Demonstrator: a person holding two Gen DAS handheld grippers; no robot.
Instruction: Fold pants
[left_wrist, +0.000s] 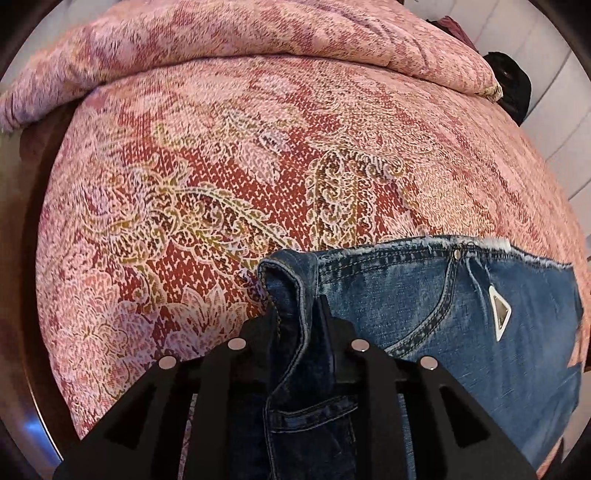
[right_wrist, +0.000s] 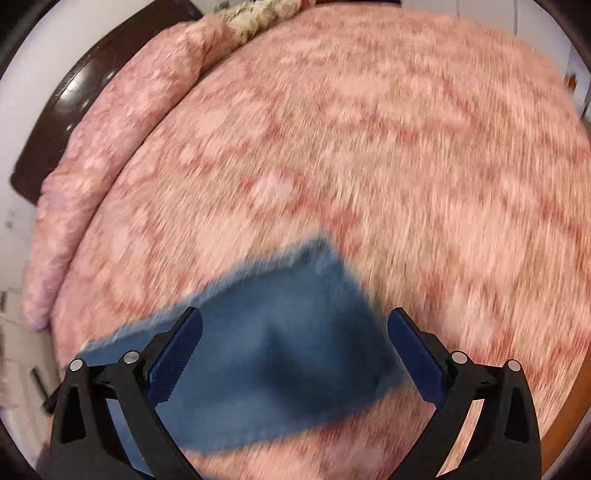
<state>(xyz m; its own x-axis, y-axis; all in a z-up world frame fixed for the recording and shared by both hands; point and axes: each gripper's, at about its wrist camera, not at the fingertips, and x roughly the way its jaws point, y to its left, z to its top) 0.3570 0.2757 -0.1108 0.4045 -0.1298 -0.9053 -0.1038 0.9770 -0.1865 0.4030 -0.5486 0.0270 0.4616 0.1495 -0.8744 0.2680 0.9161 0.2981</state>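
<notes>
Blue denim pants (left_wrist: 461, 306) lie on a pink patterned bedspread (left_wrist: 221, 166), with a frayed waistband, a pocket seam and a white triangular badge (left_wrist: 499, 311). My left gripper (left_wrist: 298, 302) is shut on a bunched fold of the pants' edge. In the blurred right wrist view the pants (right_wrist: 280, 354) lie flat on the bedspread (right_wrist: 369, 147). My right gripper (right_wrist: 294, 317) is open and empty just above the denim, one finger on either side of it.
A rolled pink blanket (left_wrist: 221, 40) lies along the far edge of the bed; it also shows in the right wrist view (right_wrist: 110, 147). A dark wooden bed frame (right_wrist: 70, 96) borders it. Dark items (left_wrist: 513, 85) sit past the far right corner.
</notes>
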